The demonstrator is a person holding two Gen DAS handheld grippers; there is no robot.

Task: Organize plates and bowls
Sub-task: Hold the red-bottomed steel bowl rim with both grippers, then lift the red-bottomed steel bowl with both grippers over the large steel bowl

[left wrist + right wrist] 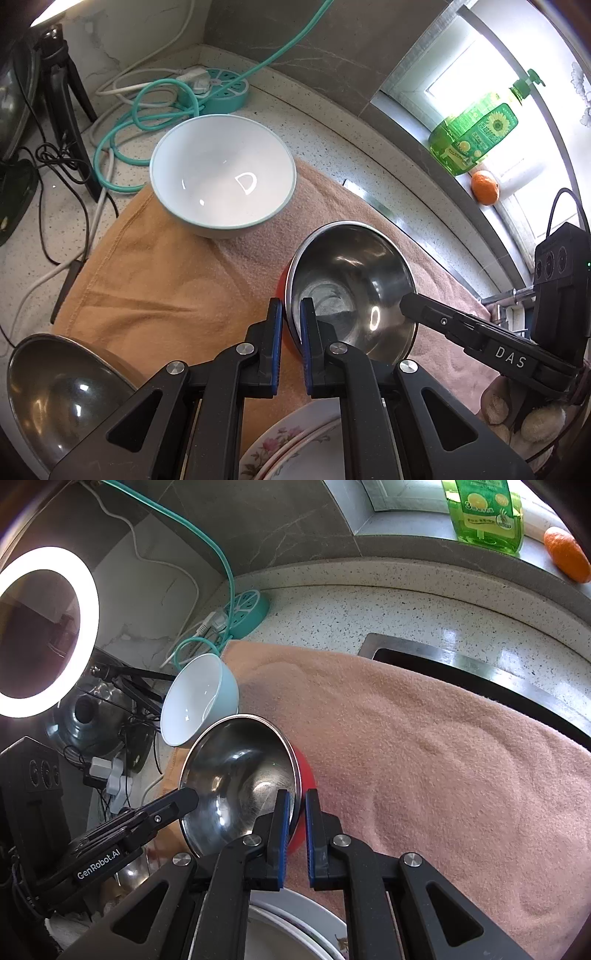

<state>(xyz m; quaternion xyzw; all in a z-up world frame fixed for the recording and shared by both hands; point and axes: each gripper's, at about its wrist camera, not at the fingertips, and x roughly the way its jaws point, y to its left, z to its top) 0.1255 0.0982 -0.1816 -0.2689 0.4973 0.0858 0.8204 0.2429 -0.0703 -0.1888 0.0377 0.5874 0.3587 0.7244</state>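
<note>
- Metal bowl (351, 288) sits on towel (166, 280), which lies on surface (325, 122).
- L gripper (291, 325) clamps bowl's left rim; R gripper (297, 812) clamps opposite rim.
- Ceramic bowl (221, 173) behind metal bowl, on towel's far edge.
- Power strip (218, 88) in far corner behind it.
- 2nd metal bowl (62, 391) near left; plates (295, 443) nearest, under L gripper.
- Soap bottle (476, 136) & orange (485, 186) side by side on sill, far right.

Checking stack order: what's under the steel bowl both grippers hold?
A red bowl sits nested beneath the steel bowl; only its outer wall shows. Its inside and base are covered. Both rest on the towel.
</note>
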